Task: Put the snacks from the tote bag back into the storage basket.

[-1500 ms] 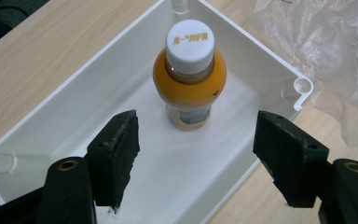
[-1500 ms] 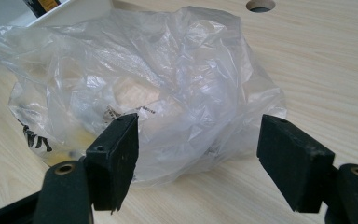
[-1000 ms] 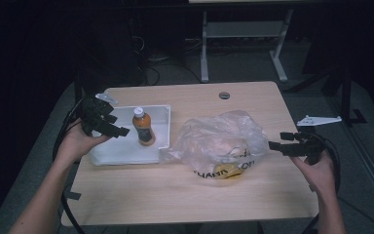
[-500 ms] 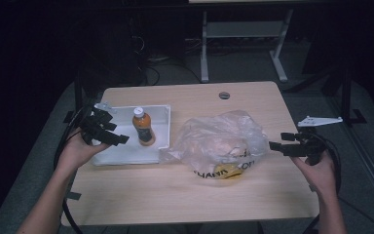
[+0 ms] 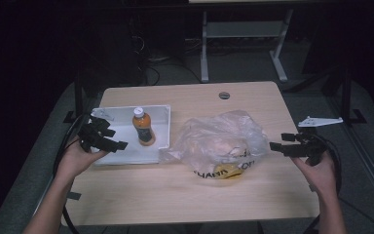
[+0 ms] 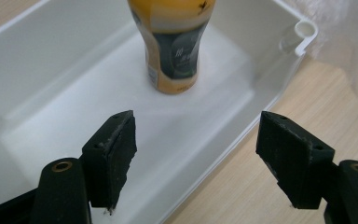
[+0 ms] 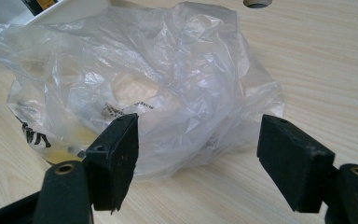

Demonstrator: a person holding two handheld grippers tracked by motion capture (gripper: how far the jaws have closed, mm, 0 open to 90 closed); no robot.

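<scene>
Bottle (image 5: pixel 143 127): orange contents, white cap, dark label, upright in white tray (image 5: pixel 158 113). Left gripper (image 6: pixel 196 154) and right gripper (image 7: pixel 198 156): jaws wide apart, empty. Right gripper faces crumpled clear bag (image 7: pixel 168 84).

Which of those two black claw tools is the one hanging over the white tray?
The left gripper: its fingers straddle the near wall of the white tray, aimed at the orange bottle. The right gripper faces the plastic bag instead.
</scene>
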